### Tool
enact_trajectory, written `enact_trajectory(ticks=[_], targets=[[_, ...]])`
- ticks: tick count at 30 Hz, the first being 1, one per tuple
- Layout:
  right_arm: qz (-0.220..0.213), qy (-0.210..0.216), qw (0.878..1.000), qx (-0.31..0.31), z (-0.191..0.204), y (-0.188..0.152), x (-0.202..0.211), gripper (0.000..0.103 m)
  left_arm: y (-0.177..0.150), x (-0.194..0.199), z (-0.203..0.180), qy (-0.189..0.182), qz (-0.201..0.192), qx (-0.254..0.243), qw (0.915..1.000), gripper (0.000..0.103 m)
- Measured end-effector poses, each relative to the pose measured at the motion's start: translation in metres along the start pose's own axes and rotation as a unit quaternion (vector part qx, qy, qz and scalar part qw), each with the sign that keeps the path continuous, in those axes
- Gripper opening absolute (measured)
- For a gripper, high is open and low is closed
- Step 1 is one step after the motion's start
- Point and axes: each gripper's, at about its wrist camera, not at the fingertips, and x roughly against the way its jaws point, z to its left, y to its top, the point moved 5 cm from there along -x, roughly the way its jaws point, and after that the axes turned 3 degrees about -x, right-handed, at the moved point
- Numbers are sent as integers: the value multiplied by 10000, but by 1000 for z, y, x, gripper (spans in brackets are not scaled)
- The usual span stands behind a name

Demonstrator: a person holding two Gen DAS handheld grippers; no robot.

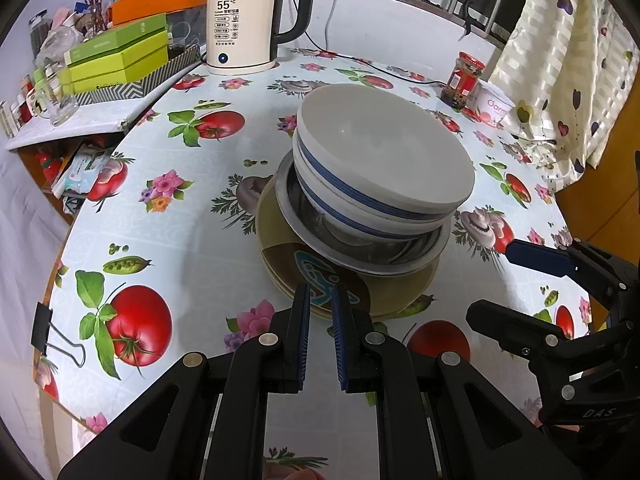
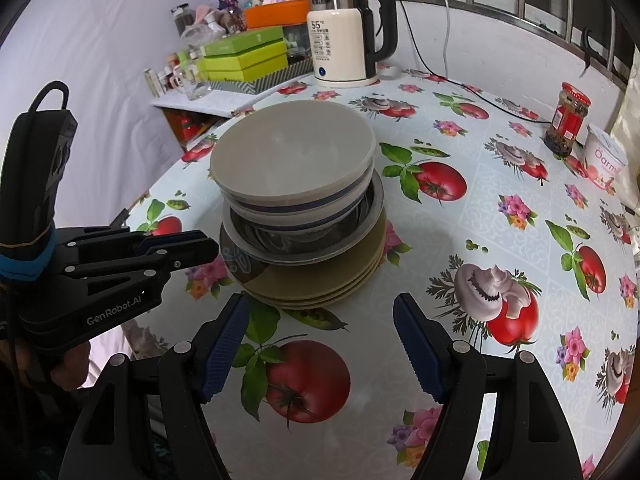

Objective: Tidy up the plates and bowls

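Observation:
One stack stands mid-table: several tan plates point(image 1: 404, 296) point(image 2: 320, 284) at the bottom, a steel bowl point(image 1: 384, 258) point(image 2: 304, 246) on them, and white blue-banded bowls point(image 1: 384, 152) point(image 2: 292, 160) nested on top. My left gripper point(image 1: 321, 296) hovers at the plates' near edge, fingers almost together with a narrow gap and nothing between them; it also shows in the right wrist view point(image 2: 200, 246) at the stack's left. My right gripper point(image 2: 320, 316) is wide open and empty, just in front of the stack; it also shows in the left wrist view point(image 1: 516, 276).
A white kettle point(image 1: 248, 28) point(image 2: 344, 48) with its cord stands at the back. Green boxes point(image 1: 120, 56) and small jars sit on a side shelf at left. A red-lidded jar point(image 1: 462, 80) point(image 2: 566, 120) and a yogurt cup point(image 2: 606, 160) stand at right. A binder clip point(image 1: 44, 324) holds the tablecloth edge.

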Motion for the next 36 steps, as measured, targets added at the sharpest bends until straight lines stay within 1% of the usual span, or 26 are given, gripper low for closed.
enact_trajectory(ticks=[12,36], targets=[[6,-4,10000,37,-1,-2,0,75,0,1,0,60,-15,-18,10000,11],[8,-18,10000,48,0,-2,0,76,-3,-2,0,33,17,-13,10000,11]])
